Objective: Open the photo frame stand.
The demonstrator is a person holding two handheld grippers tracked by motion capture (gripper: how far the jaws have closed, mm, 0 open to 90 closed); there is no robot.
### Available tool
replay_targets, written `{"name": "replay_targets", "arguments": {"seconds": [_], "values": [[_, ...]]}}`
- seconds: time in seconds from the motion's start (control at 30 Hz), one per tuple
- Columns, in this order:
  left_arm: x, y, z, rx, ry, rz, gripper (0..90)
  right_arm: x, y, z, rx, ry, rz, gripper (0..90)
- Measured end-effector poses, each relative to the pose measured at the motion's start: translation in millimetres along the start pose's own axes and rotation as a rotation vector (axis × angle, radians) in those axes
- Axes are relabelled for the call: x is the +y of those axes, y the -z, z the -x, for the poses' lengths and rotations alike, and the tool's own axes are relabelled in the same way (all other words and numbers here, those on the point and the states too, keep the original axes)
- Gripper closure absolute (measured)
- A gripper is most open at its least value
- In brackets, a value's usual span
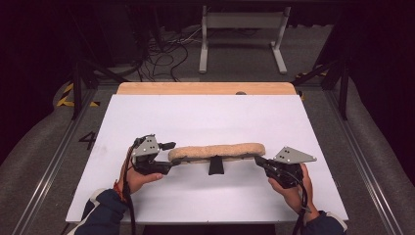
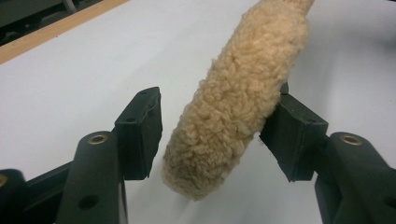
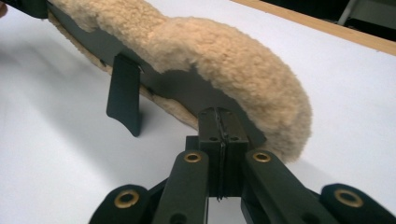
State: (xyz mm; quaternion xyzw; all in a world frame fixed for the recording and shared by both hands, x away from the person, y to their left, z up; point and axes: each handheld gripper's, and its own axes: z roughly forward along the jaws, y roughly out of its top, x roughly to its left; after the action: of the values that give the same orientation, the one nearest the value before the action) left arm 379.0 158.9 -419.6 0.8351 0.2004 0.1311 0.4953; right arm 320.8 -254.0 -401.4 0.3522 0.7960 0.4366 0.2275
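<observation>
Tan fleecy oblong pad (image 1: 218, 151), dark flat lining, smooth white table (image 1: 205, 117).

Left gripper (image 2: 210, 140) jaws come up from the bottom corners and stand apart, with the rounded end of a tan fleecy pad (image 2: 238, 98) between them, running from bottom centre up to the upper right of the frame. Right-hand jaw's pad (image 2: 292, 133) touches the fleece; left-hand one (image 2: 140, 130) sits just beside it with a thin gap. White table (image 2: 70, 79) underneath, wooden edge strip (image 2: 56, 29) at upper left.
</observation>
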Motion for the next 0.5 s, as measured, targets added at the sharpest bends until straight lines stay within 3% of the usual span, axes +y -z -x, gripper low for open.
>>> {"name": "replay_targets", "arguments": {"seconds": [0.23, 0.33, 0.5], "values": [[0.2, -1.1, 1.9, -0.015, -0.011, -0.012, 46.8, -6.1, 10.2, 11.9, -0.042, -0.04, 0.008, 89.2], [0.4, -0.2, 1.5, -0.015, 0.004, -0.013, 49.5, -6.9, 11.3, 15.6, -0.058, -0.052, 0.012, 89.0], [0.2, 1.7, 3.6, -0.017, 0.003, -0.02, 51.7, -5.4, 6.6, 17.9, -0.061, -0.044, 0.017, 88.8]]}}
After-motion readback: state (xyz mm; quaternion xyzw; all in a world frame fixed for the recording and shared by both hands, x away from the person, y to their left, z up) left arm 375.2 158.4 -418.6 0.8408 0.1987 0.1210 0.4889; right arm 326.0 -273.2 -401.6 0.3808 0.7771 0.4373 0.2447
